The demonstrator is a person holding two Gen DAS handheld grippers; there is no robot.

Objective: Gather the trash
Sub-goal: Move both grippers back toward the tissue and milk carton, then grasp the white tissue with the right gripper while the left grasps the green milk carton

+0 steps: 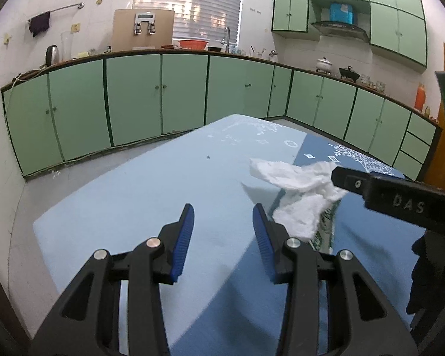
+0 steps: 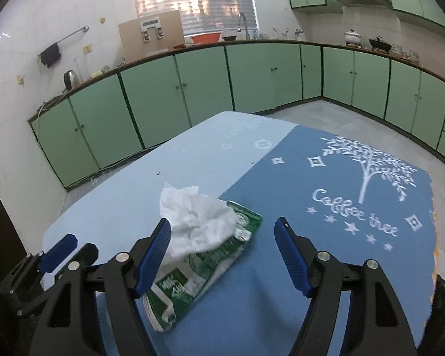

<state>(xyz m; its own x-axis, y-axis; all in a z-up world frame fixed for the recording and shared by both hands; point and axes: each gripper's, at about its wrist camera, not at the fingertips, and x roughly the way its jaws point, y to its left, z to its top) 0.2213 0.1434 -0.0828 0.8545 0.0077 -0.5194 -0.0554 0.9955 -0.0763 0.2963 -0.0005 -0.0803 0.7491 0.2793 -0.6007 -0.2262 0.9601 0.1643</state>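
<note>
The desk is covered by a two-tone blue cloth, pale on one side and darker on the other, with a white tree and lettering printed on the darker part. Most of its surface is bare. Beyond the desk's far edge a strip of grey floor is seen, bounded by a long run of green cabinets that wraps round the room. On the side past the printed tree the cloth ends in a ragged edge, with floor below it.

The trash lies near the seam between the two blues, well inside the desk's edges. It is made up of a flattened green and white carton with a crumpled white tissue lying on its far end. The carton is creased and crushed, with printed characters on its near face.

In the right wrist view the right gripper is seen with its jaws wide apart, clamped on nothing; its left finger sits just in front of the tissue and carton, while bare cloth lies between the jaws. In the left wrist view the left gripper is seen with jaws apart and empty, the tissue just beyond its right finger.
</note>
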